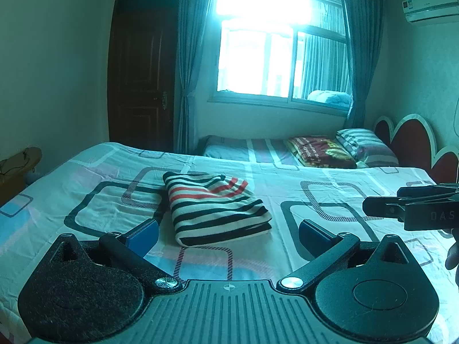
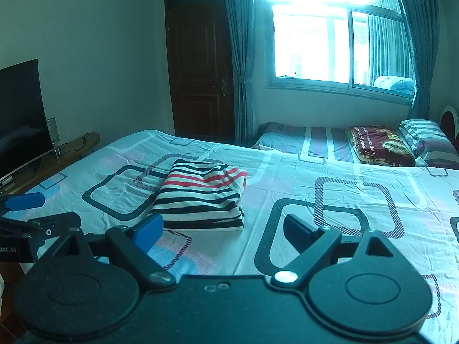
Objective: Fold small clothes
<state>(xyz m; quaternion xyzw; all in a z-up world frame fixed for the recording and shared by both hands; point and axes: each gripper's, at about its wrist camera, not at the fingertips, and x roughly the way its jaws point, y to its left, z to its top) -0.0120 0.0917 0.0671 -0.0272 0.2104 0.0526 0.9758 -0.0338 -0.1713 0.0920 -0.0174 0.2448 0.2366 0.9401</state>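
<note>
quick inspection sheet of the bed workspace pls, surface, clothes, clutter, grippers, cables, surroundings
surface: bed sheet with a rounded-square pattern, lightly creased.
job's things: one striped garment, black, white and red, lies folded in a compact stack on the sheet; nothing touches it.
clutter: nothing seen on the sheet near the garment.
grippers: left gripper open, empty, just short of the garment; right gripper open, empty, beside the garment's near corner.
cables: a thin wire lies on the wooden stand.
surroundings: television on the stand, dark door, curtained window, second bed with a pillow and a folded blanket, air conditioner.
</note>
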